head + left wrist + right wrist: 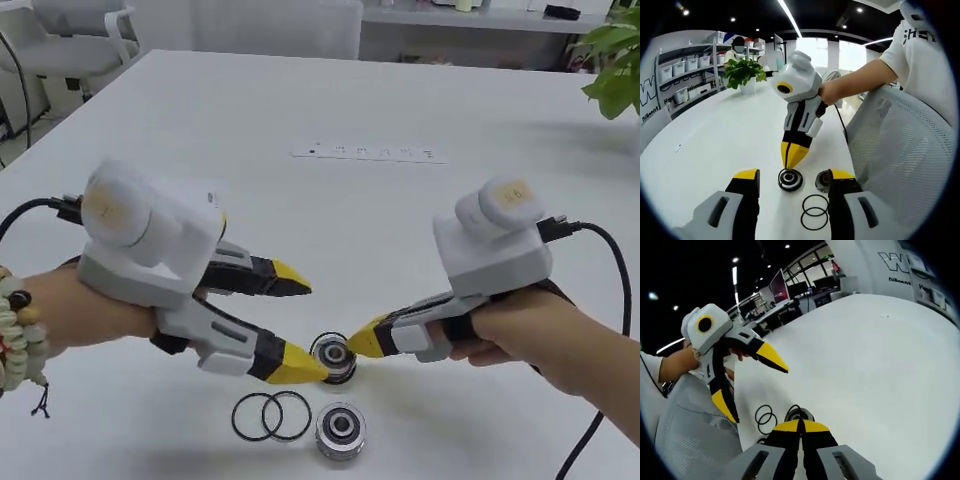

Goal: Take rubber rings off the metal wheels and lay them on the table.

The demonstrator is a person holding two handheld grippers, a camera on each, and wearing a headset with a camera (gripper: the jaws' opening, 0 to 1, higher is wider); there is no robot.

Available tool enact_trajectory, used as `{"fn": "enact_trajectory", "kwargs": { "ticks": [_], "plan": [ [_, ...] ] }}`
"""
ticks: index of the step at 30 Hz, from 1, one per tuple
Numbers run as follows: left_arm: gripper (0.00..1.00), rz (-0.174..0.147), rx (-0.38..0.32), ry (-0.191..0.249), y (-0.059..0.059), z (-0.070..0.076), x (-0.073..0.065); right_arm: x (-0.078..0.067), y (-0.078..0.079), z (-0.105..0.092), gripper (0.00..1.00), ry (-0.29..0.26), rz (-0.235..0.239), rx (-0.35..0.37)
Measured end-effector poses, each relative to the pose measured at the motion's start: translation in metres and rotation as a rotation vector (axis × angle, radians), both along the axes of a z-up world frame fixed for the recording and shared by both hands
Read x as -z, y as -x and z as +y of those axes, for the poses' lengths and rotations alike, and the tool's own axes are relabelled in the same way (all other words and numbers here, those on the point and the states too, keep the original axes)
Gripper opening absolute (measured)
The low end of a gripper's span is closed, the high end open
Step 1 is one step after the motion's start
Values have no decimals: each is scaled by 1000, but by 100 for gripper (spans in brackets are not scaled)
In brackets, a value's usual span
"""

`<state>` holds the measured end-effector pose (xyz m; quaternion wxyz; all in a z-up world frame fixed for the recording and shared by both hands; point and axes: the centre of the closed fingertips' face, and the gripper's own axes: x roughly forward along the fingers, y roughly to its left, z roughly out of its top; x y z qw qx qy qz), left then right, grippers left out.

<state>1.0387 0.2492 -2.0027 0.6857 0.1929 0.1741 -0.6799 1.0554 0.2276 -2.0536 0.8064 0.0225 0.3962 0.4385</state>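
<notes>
Two grippers meet over the white table (400, 230): the left gripper (305, 328) spread wide, the right gripper (362, 343) pinched closed, its tip against the metal wheel (333, 358) between them. Unclamped, that wheel could skid away when pried. Beside the left gripper's lower jaw lie a second wheel (341, 430) and two loose rubber rings (272, 415).

The rubber rings (272, 416) are black, metal wheels (341, 430) silver, table (400, 250) white.

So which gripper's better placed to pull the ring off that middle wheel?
Probably right: right gripper is shut, tips at the wheel rim; left gripper is open, one jaw beside it.
</notes>
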Motion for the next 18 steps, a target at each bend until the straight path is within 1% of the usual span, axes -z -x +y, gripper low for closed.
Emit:
{"fn": "enact_trajectory", "kwargs": {
  "ticks": [4, 7, 8, 9, 10, 12, 16, 18],
  "plan": [
    [55, -5, -4, 3, 6, 9, -8, 0, -1, 0, 0, -3, -2, -4],
    [60, 2, -19, 11, 11, 16, -15, -1, -1, 0, 0, -7, -1, -6],
    [62, -1, -22, 12, 13, 18, -17, -1, -1, 0, 0, -7, -1, -6],
    [63, -12, -25, 12, 15, 22, -20, -2, -1, 0, 0, -8, -3, -6],
    [64, -16, -26, 12, 15, 23, -21, -2, -2, 0, 0, -10, -4, -6],
    [65, -23, -42, 24, 17, 29, -26, -4, -2, 1, 0, -13, -6, -6],
    [66, -18, -81, 34, 20, 44, -29, -8, -3, 3, 0, -27, -8, -5],
    [67, -26, -98, 22, 21, 52, -28, -10, -3, 5, 0, -33, -13, -8]
  ]
}}
